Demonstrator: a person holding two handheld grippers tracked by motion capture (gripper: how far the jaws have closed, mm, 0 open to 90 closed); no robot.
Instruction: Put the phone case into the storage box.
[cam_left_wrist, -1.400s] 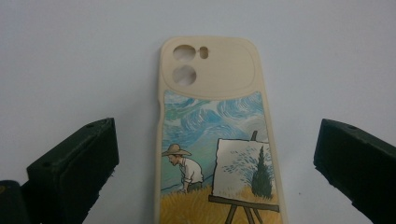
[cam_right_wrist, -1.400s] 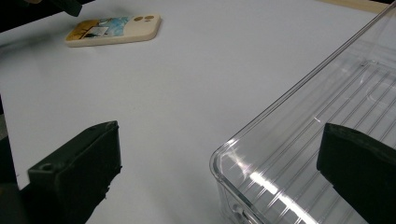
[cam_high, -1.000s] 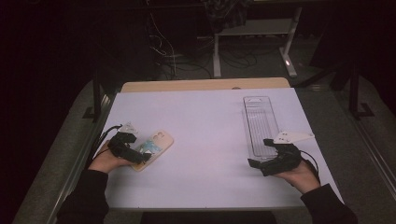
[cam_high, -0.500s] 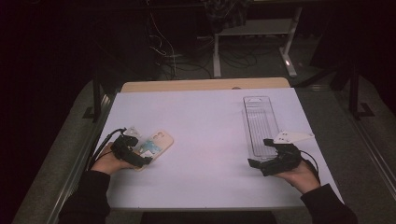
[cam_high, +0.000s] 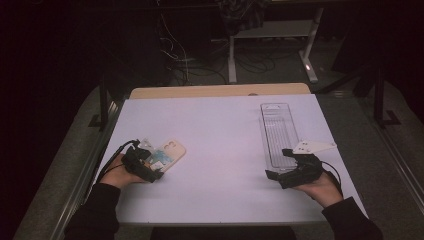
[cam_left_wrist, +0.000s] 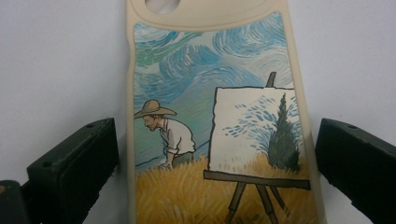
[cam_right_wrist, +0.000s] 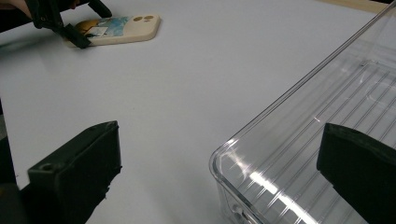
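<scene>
We see the left gripper (cam_high: 150, 170) at the near left of the white table (cam_high: 220, 130), its jaws spread on either side of the phone case (cam_left_wrist: 219, 126), which lies flat between them with a gap on each side. At the near right, the right gripper (cam_high: 281, 165) is also spread, straddling the near corner of the clear tray (cam_high: 277, 130). Case and tray lie well apart.

Lab: dark room, floor cables (cam_high: 180, 55), white worktable (cam_high: 220, 130).
</scene>
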